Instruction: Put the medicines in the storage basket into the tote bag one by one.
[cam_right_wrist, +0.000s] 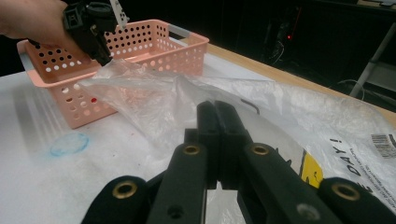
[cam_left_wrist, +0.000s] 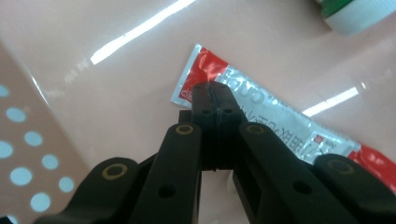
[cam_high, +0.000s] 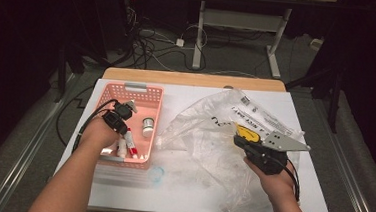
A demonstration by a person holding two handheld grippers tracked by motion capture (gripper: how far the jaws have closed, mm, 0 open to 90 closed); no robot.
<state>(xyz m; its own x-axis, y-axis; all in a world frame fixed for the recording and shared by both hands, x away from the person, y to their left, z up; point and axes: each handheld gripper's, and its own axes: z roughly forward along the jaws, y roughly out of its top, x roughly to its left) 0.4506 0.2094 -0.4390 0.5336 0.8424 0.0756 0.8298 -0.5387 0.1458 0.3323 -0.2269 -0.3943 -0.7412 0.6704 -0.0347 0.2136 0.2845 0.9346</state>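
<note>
The left gripper [cam_high: 124,112] is held down inside the pink basket [cam_high: 153,91] at the left of the white-covered counter [cam_high: 179,195], and its jaws are pressed together with no gap to be seen between them. In the left gripper view, the tips are placed over the upper end of a red and silver sachet [cam_left_wrist: 280,116] that lies flat on the basket's glossy floor; whether the sachet's edge is pinched between them cannot be told. A white ribbed cap [cam_left_wrist: 359,16] is seen at the top right corner of that view. In the high view, a small round tin [cam_high: 148,127] and a few red and white tubes [cam_high: 131,143] are lying in the basket beside the gripper.

The right gripper [cam_high: 243,142] is held at the right, over the crumpled clear plastic bag [cam_high: 204,137] that is spread across the middle of the counter. Its jaws are closed tight as well, and in the right gripper view a fold of the bag's film is seen at their tips. A faint blue ring [cam_right_wrist: 69,143] is marked on the counter near the basket
</note>
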